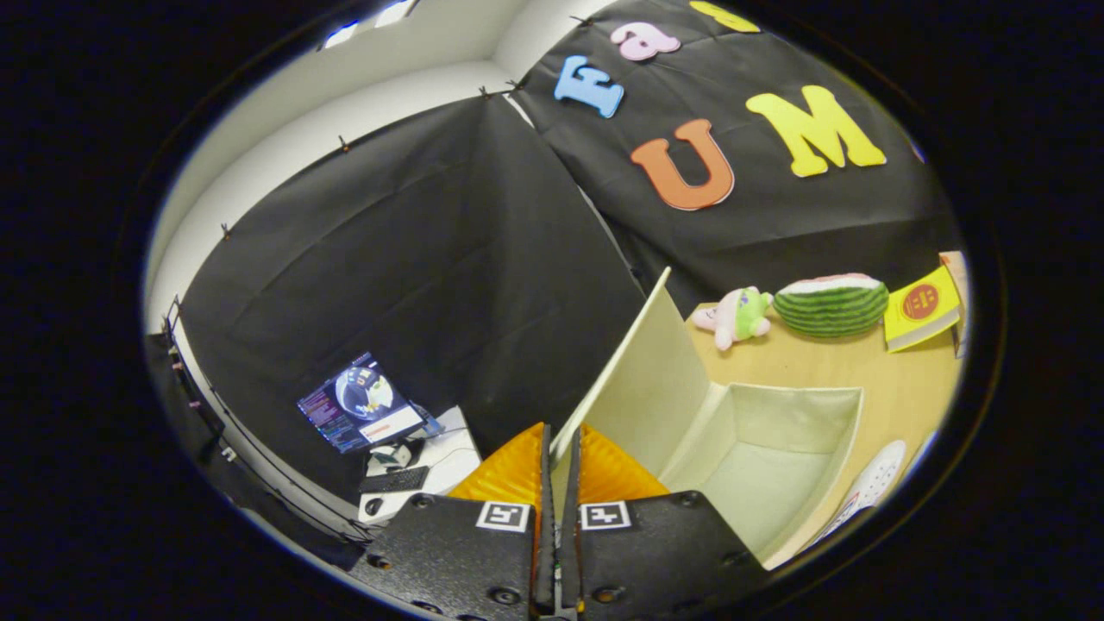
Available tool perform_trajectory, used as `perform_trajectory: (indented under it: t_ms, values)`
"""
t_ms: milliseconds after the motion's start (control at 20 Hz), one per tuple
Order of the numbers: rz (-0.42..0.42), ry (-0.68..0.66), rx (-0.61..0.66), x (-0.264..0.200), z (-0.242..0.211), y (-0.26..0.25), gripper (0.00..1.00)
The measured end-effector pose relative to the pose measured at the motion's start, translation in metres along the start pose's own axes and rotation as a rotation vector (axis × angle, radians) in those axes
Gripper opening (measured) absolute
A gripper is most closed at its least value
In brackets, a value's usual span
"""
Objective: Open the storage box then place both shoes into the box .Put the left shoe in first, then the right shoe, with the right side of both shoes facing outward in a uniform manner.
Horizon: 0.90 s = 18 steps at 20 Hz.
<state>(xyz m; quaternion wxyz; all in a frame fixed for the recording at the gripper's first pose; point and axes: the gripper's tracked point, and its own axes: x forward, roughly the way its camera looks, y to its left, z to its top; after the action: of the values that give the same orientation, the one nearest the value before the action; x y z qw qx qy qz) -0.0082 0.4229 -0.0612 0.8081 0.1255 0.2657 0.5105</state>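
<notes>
The cream storage box point(802, 405) stands on the wooden table with its inside bare and showing. Its lid point(642, 379) is swung up, standing tilted on the box's left side. My gripper point(561, 435) is shut on the lid's near edge, which runs in between the two fingers. A white shoe point(869, 485) with small holes lies on the table just right of the box, partly cut off. I see one shoe here.
Behind the box, along the cloth wall, lie a pink and green plush toy point(737, 315), a watermelon-shaped toy point(831, 304) and a yellow book point(921, 306). Off the table to the left, a laptop point(362, 404) and a keyboard point(392, 479) sit on a white desk.
</notes>
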Motion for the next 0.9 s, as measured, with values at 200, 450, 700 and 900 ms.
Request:
perform_trajectory:
  t_ms: [200, 450, 700, 900]
  values:
    - [-0.048, -0.014, -0.081, 0.026, 0.002, 0.006, 0.17]
    - [-0.189, -0.16, -0.242, 0.019, 0.032, -0.005, 0.67]
    - [-0.298, -0.264, -0.291, -0.013, 0.05, -0.022, 1.0]
    - [-0.404, -0.318, -0.305, -0.053, 0.049, -0.045, 1.0]
